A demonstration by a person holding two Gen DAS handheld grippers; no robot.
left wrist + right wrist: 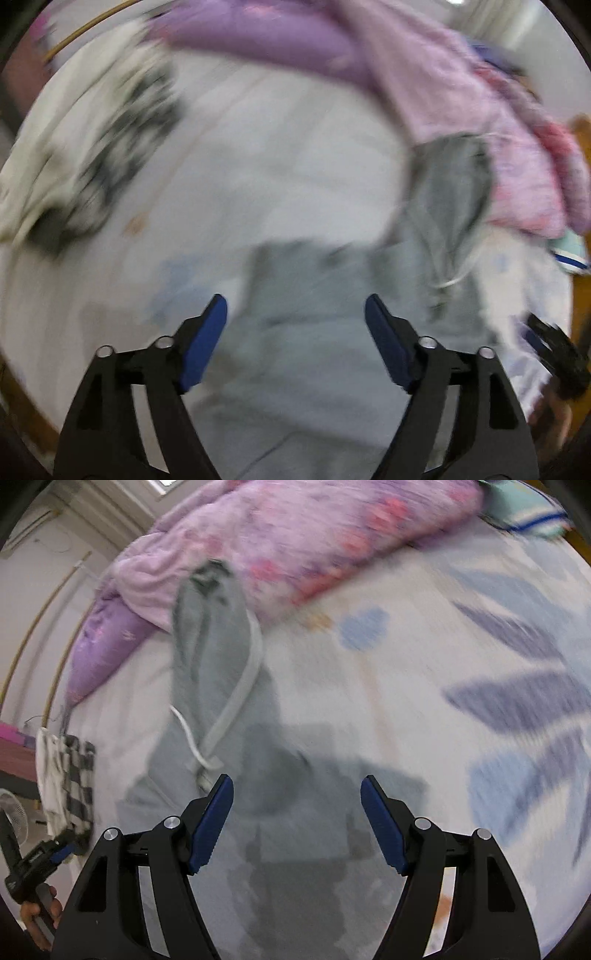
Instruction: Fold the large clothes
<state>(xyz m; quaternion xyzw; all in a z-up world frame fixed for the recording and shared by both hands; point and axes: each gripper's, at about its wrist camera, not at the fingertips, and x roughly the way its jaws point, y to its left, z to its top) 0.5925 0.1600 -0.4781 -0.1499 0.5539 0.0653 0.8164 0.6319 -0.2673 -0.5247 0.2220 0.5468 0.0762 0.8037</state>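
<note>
A grey hooded garment [325,332] lies spread on the bed, its hood [454,192] reaching up to the purple bedding; both views are motion-blurred. It also shows in the right wrist view [207,686], with a white drawstring [240,686] across it. My left gripper [295,306] is open and empty just above the grey fabric. My right gripper [297,788] is open and empty above the garment's lower part. The right gripper shows at the left view's right edge [554,350]; the left gripper shows at the right view's left edge [40,856].
A purple and pink quilt [314,542] is heaped along the far side of the bed. A white and black checkered cloth [99,158] lies to the left, also in the right wrist view [66,786]. The bedsheet [480,672] has blue leaf prints. A fan [14,819] stands beyond the bed.
</note>
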